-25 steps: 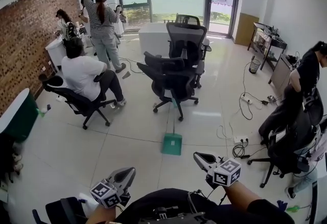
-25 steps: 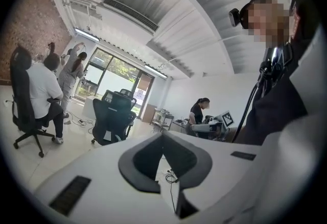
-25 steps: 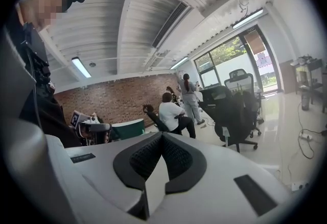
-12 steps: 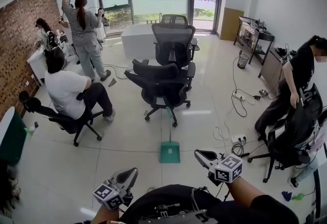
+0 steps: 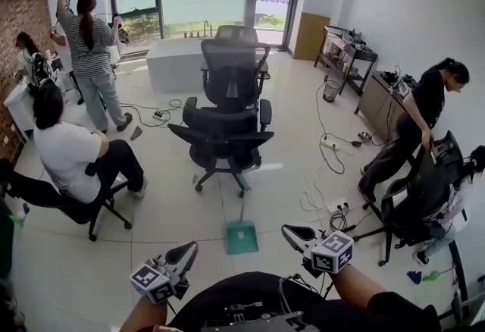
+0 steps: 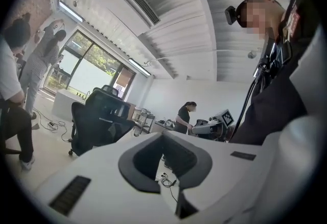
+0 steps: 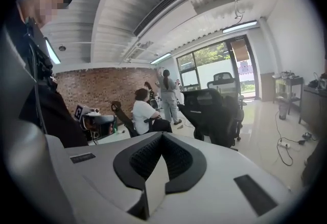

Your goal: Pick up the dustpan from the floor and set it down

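Note:
A green dustpan [image 5: 242, 236] lies flat on the pale tiled floor, its thin handle [image 5: 244, 205] reaching up toward a black office chair [image 5: 224, 139]. In the head view it sits just ahead of me, between my two grippers and a little beyond them. My left gripper [image 5: 189, 249] is held low at the left, shut, with nothing in it. At the right, close to the dustpan's right side but apart from it, my right gripper [image 5: 289, 231] is shut and holds nothing. The left gripper [image 6: 163, 136] and right gripper [image 7: 162, 135] each show pads meeting at the tip.
Two black office chairs stand right behind the dustpan. A seated person [image 5: 72, 160] is at the left, and a person [image 5: 424, 114] bends over another chair [image 5: 424, 198] at the right. Cables and a power strip [image 5: 333, 211] lie on the floor right of the dustpan.
The whole room has drawn closer in the head view. The dustpan now lies nearer and lower in the picture, and both grippers have been carried forward with me, still shut.

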